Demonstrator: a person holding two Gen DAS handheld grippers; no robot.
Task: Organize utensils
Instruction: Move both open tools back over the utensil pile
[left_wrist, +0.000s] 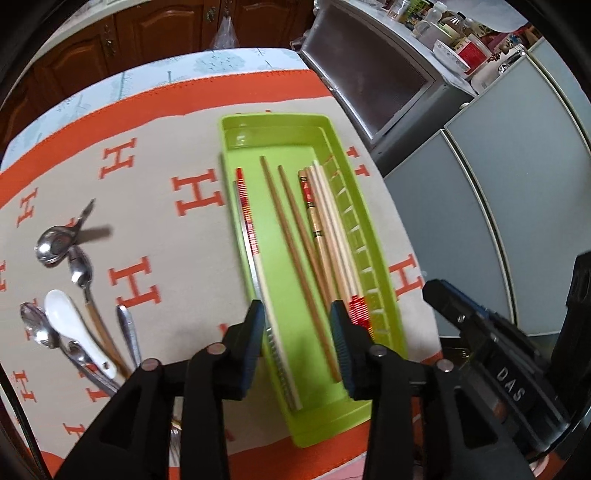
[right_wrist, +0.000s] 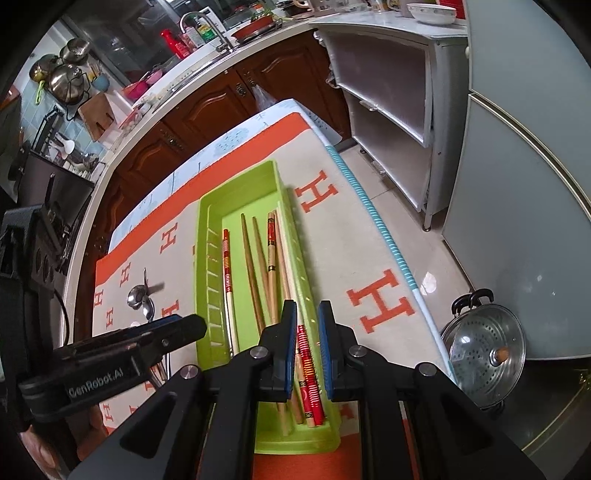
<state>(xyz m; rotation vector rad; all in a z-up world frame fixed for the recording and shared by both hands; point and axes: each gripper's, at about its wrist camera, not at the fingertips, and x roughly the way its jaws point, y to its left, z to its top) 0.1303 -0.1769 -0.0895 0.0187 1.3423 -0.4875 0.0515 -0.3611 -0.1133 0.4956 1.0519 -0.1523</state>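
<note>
A lime-green tray lies on the orange-and-beige cloth and holds several chopsticks: a brown pair, red-patterned ones and pale ones. My left gripper hovers open over the tray's near half, with chopsticks below the gap and its pads touching none of them. My right gripper hangs over the tray's right rim with its jaws a narrow gap apart. A red-striped chopstick shows through that gap, lying in the tray and not gripped. Metal spoons and a white ceramic spoon lie left of the tray.
The table's right edge drops to a tiled floor, where a steel pot with a perforated lid stands. A white open cabinet and grey panels stand beyond. Wooden cupboards and a cluttered counter run behind the table.
</note>
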